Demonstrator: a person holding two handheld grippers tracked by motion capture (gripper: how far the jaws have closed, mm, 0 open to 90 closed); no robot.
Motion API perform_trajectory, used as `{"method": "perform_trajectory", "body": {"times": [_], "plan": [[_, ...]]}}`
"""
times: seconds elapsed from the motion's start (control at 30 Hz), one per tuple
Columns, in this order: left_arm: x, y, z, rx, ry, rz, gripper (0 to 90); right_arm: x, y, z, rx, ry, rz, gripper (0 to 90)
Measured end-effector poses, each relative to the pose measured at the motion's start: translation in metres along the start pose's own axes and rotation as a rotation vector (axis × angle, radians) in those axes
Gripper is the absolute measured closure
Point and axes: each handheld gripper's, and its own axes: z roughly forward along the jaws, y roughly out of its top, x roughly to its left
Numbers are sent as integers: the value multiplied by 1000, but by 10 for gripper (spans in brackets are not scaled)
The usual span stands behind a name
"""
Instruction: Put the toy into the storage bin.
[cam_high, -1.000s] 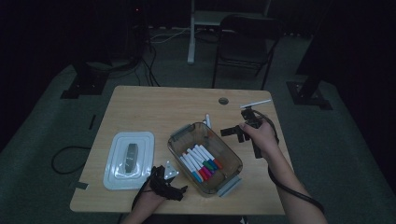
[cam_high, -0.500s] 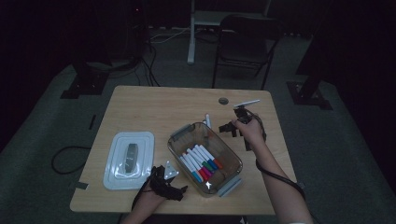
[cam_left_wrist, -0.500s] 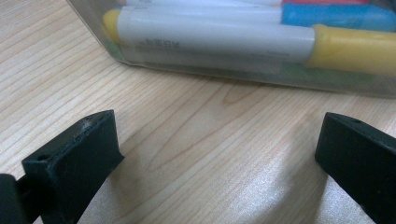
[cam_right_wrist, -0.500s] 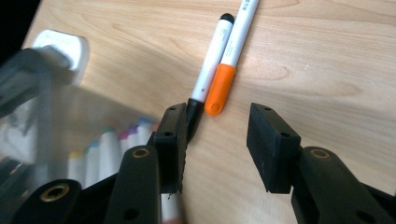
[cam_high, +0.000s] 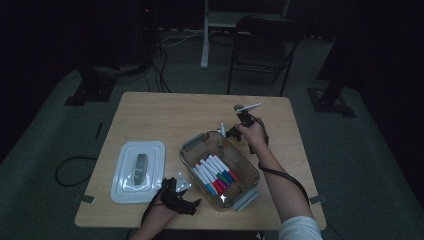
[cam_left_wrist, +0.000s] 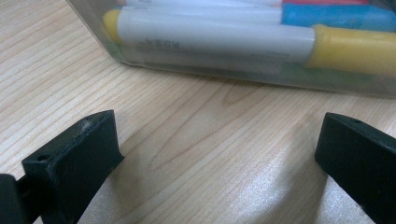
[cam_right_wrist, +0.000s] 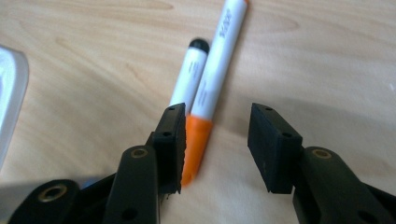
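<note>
Clear plastic marks the left of the wooden counter (cam_high: 150, 112): a flat lid (cam_high: 137, 170) lies there with a dark thing resting on it, too dim to name. Just right of it, the left tongs (cam_high: 181, 200) rest low on the counter near the front edge, their jaws spread wide with only bare wood between them, released and facing the near wall of the bin (cam_left_wrist: 233, 74). That clear bin (cam_high: 192, 142) stands in the middle, holding a row of markers (cam_high: 216, 175) with coloured caps.

Further right, beyond the bin's far corner, the right tongs (cam_right_wrist: 217, 140) hover over two loose markers that lie side by side on the wood. Their jaws have just been opening. The orange-capped marker (cam_right_wrist: 212, 79) lies between them, close against the left jaw, not yet pinched; the black-capped marker (cam_right_wrist: 189, 77) lies just beside it, outside the gap.

The step in hand looks like the pick-up of a stray marker for the bin. The next move likely calls for centring the jaws over the orange cap, sinking to the wood and closing without catching the neighbour.
</note>
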Motion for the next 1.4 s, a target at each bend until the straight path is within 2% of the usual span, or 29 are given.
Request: {"method": "perform_trajectory", "body": {"times": [0.07,0.1,0.2,0.3,0.33,0.43,0.53,0.6,0.7,0.73,0.77,0.8,0.9,1.03,1.07,1.13,1.17,1.2,1.23,1.3,1.4], "plan": [[0,0,0,0,0,0,4,3,4,6,-3,-19,-4,562],[0,0,0,0,0,0,4,6,8,11,14,-37,-17,564],[0,0,0,0,0,0,5,7,10,16,28,-34,-9,571],[0,0,0,0,0,0,4,8,11,21,40,-63,-24,580],[0,0,0,-1,0,0,4,10,12,25,58,-59,-25,589],[0,0,0,0,0,0,4,9,13,26,69,-80,-27,643],[0,0,0,-1,0,-1,4,7,11,24,72,-106,-22,738],[0,0,0,0,0,0,5,5,10,22,70,-97,8,751],[0,0,0,0,0,0,4,4,8,20,66,-99,13,769],[0,0,0,0,0,0,4,3,6,17,57,-70,39,770],[0,0,0,0,0,0,4,2,5,14,53,-62,44,770],[0,0,0,0,0,0,5,1,4,12,51,-76,37,770],[0,0,0,0,0,0,4,0,2,3,40,-46,56,770],[0,0,0,0,0,0,4,0,-1,-15,28,-47,32,770],[0,0,0,0,0,0,4,0,-1,-15,28,-47,32,770],[0,0,0,0,0,0,4,1,-4,-24,18,-17,36,770],[0,0,0,0,0,0,4,2,-6,-32,12,-10,15,770],[0,0,0,0,0,0,4,2,-6,-32,12,-10,15,770],[0,0,0,0,1,2,4,2,-9,-41,8,6,11,770],[0,0,0,0,1,2,5,2,-10,-44,6,9,5,769],[0,0,0,0,1,2,4,2,-15,-59,-3,32,-8,769]]}}
